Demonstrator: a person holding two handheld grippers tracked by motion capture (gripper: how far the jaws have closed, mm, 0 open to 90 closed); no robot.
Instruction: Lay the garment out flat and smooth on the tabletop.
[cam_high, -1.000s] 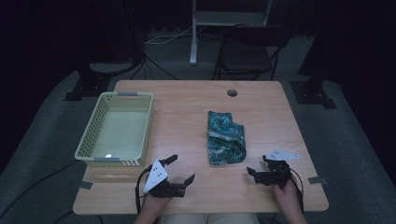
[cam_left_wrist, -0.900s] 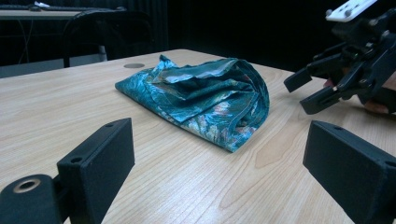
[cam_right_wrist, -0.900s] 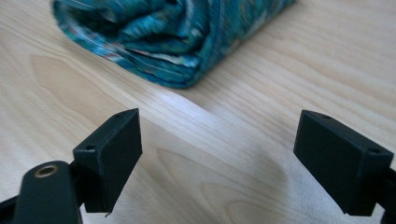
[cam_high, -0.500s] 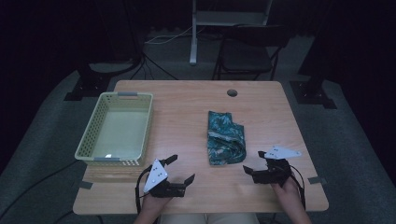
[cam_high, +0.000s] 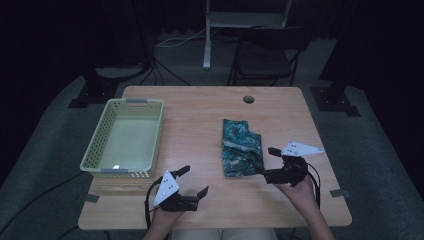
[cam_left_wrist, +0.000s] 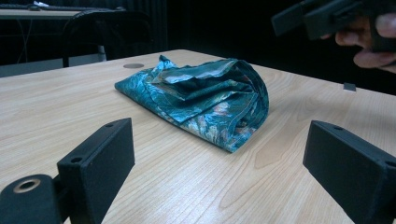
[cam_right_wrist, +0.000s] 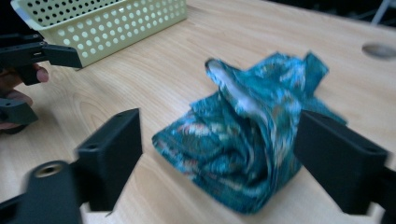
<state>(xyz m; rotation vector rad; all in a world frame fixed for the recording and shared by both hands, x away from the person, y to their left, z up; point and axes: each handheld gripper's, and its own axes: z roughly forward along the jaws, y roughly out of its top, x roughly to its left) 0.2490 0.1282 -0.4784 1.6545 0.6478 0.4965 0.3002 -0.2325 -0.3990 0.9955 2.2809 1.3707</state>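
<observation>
Teal cloth (cam_high: 240, 148) crumpled on table (cam_high: 200, 107); left gripper (cam_high: 192, 181), right gripper (cam_high: 266, 161) both wide open, empty.

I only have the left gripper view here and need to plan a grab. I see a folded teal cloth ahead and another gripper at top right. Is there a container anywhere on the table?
Observer: Yes, a pale green perforated basket sits on the table's left side, apart from the teal cloth.
Operator: Anything in it?
Observer: It looks empty in the high view.
Operator: Where is the right gripper relative to the cloth?
Observer: The right gripper is at the cloth's near right corner, jaws open toward it, nothing between them yet.
</observation>
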